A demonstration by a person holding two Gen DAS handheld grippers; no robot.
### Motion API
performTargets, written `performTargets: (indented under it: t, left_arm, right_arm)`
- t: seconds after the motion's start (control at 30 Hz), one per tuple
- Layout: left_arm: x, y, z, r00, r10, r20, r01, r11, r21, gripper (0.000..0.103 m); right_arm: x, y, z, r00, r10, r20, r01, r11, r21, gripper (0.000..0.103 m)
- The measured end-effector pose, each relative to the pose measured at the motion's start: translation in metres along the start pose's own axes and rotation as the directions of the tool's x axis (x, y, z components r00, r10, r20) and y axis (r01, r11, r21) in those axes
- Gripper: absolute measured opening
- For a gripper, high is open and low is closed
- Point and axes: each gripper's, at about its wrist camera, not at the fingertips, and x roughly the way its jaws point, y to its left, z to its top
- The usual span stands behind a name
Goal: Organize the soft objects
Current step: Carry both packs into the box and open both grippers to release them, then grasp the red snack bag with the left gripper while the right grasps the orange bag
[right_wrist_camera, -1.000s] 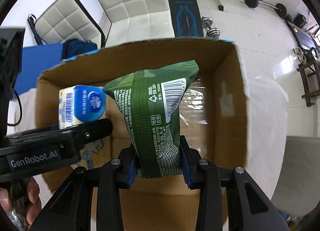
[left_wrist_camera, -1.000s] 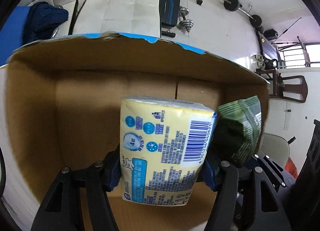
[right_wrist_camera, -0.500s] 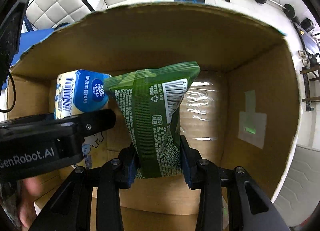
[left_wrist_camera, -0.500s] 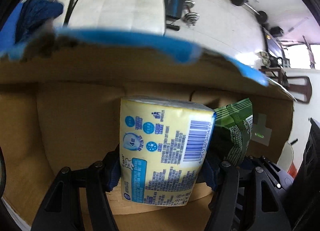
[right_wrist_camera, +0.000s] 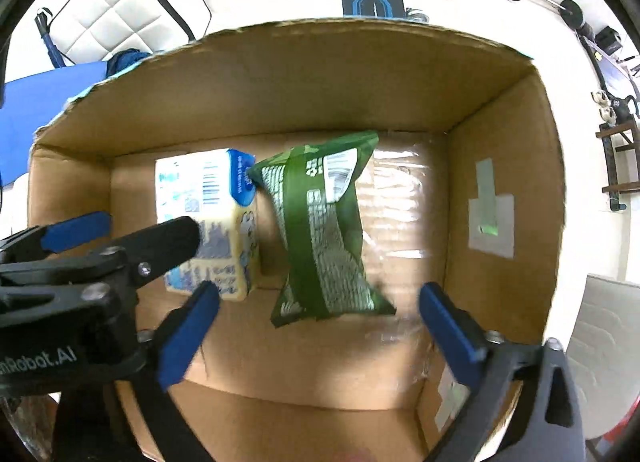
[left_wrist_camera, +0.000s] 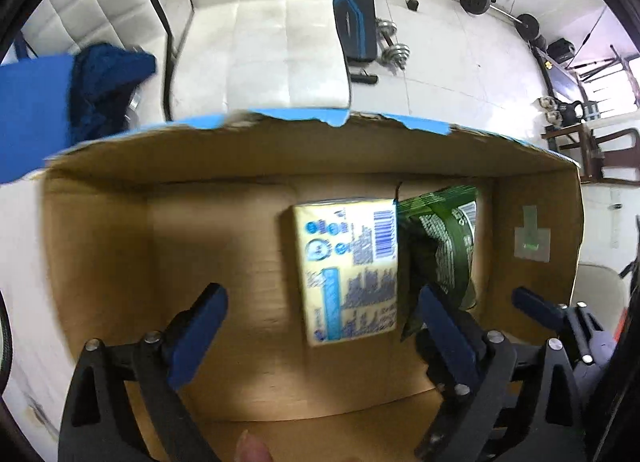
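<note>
Grippers both gape wide, empty: your left gripper (left_wrist_camera: 320, 314) faces the yellow tissue pack (left_wrist_camera: 347, 266) on the box (left_wrist_camera: 224, 150) floor, your right gripper (right_wrist_camera: 320, 314) faces the green pouch (right_wrist_camera: 324, 238). Lifting carelessly, a finger might snag either.

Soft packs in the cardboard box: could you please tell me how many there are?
2: the yellow tissue pack lies left, the green pack right beside it on the box floor. None appears hidden.

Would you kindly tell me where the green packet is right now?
In the right wrist view, the green packet lies inside the cardboard box, directly right of the yellow tissue pack.
</note>
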Motion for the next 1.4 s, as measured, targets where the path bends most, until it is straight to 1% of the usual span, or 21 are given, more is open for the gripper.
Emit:
performTargets:
  t: [0.03,0.07,0.13,0.17,0.2,0.27,0.3,0.33,0.43,0.57,0.7,0.8,0.9,0.97,1.03,1.13,1.2,1.27,1.33,1.4]
  left_arm:
    - [-0.004,-0.002,-0.004,1.0,0.005,0.013,-0.005,1.0,0.006,0.098]
    - [-0.012,-0.002,-0.008,0.999,0.016,0.035,-0.016,1.0,0.012,0.098]
    - [-0.029,-0.001,-0.02,0.996,0.045,0.082,-0.047,0.999,0.025,0.098]
    - [-0.035,-0.004,-0.021,0.994,0.052,0.1,-0.054,0.998,0.026,0.098]
    - [-0.042,-0.006,-0.027,0.991,0.059,0.119,-0.063,0.998,0.031,0.098]
    - [-0.057,-0.006,-0.04,0.986,0.071,0.154,-0.077,0.997,0.033,0.098]
    - [-0.059,-0.012,-0.04,0.984,0.076,0.162,-0.082,0.996,0.029,0.098]
    - [-0.067,-0.012,-0.05,0.981,0.076,0.18,-0.082,0.996,0.028,0.098]
    - [-0.08,-0.013,-0.065,0.97,0.096,0.223,-0.107,0.993,0.039,0.098]
    - [-0.096,-0.017,-0.089,0.96,0.108,0.26,-0.121,0.992,0.032,0.098]
    - [-0.113,-0.02,-0.113,0.945,0.127,0.3,-0.14,0.99,0.022,0.098]
    - [-0.127,-0.021,-0.127,0.94,0.123,0.319,-0.134,0.991,0.012,0.098]
    - [-0.139,-0.026,-0.142,0.925,0.144,0.351,-0.158,0.987,0.011,0.098]
    - [-0.143,-0.03,-0.151,0.92,0.152,0.362,-0.168,0.986,0.015,0.098]
    - [-0.145,-0.03,-0.158,0.919,0.145,0.366,-0.159,0.987,0.009,0.098]
    - [-0.146,-0.03,-0.168,0.922,0.136,0.362,-0.145,0.989,-0.001,0.098]
    - [-0.144,-0.028,-0.175,0.924,0.137,0.357,-0.144,0.99,-0.008,0.098]
    - [-0.135,-0.025,-0.185,0.924,0.167,0.344,-0.174,0.985,-0.008,0.098]
    - [-0.121,-0.025,-0.194,0.924,0.202,0.324,-0.213,0.977,0.001,0.098]
    - [-0.098,-0.024,-0.2,0.934,0.223,0.278,-0.237,0.971,0.017,0.098]
  right_arm:
    - [-0.004,0.001,-0.002,1.0,-0.006,0.009,0.006,1.0,-0.005,0.103]
    - [-0.009,0.003,-0.008,0.999,-0.032,0.016,0.032,0.999,-0.009,0.103]
    - [-0.019,0.007,-0.018,0.999,-0.027,0.027,0.028,1.0,-0.011,0.103]
    - [-0.023,0.009,-0.023,0.999,-0.03,0.032,0.031,0.999,-0.008,0.103]
    - [-0.029,0.011,-0.018,0.998,-0.038,0.045,0.039,0.999,-0.001,0.103]
    - [-0.039,0.015,-0.029,0.997,-0.04,0.072,0.04,0.999,0.003,0.103]
    - [-0.045,0.015,-0.034,0.995,-0.051,0.087,0.051,0.999,0.009,0.103]
    - [-0.05,0.016,-0.04,0.993,-0.058,0.099,0.057,0.998,0.013,0.103]
    - [-0.075,0.017,-0.065,0.987,-0.064,0.146,0.061,0.998,0.021,0.103]
    - [-0.102,0.023,-0.094,0.977,-0.068,0.202,0.066,0.998,0.016,0.103]
    - [-0.126,0.026,-0.122,0.972,-0.068,0.227,0.069,0.998,0.002,0.103]
    - [-0.135,0.026,-0.138,0.97,-0.049,0.24,0.053,0.999,-0.009,0.103]
    - [-0.142,0.026,-0.15,0.969,-0.031,0.246,0.035,0.999,-0.011,0.103]
    - [-0.149,0.027,-0.16,0.966,-0.023,0.258,0.028,1.0,-0.014,0.103]
    - [-0.154,0.028,-0.167,0.962,-0.029,0.271,0.037,0.999,-0.025,0.103]
    - [-0.156,0.026,-0.178,0.965,0.01,0.261,-0.002,1.0,-0.028,0.103]
    - [-0.154,0.016,-0.188,0.967,0.032,0.252,-0.03,0.999,-0.01,0.103]
    - [-0.146,0.0,-0.201,0.971,0.022,0.238,-0.028,0.999,0.02,0.103]
    - [-0.134,-0.015,-0.211,0.976,-0.009,0.218,-0.002,0.999,0.052,0.103]
    - [-0.109,-0.032,-0.22,0.987,-0.025,0.158,0.011,0.996,0.093,0.103]
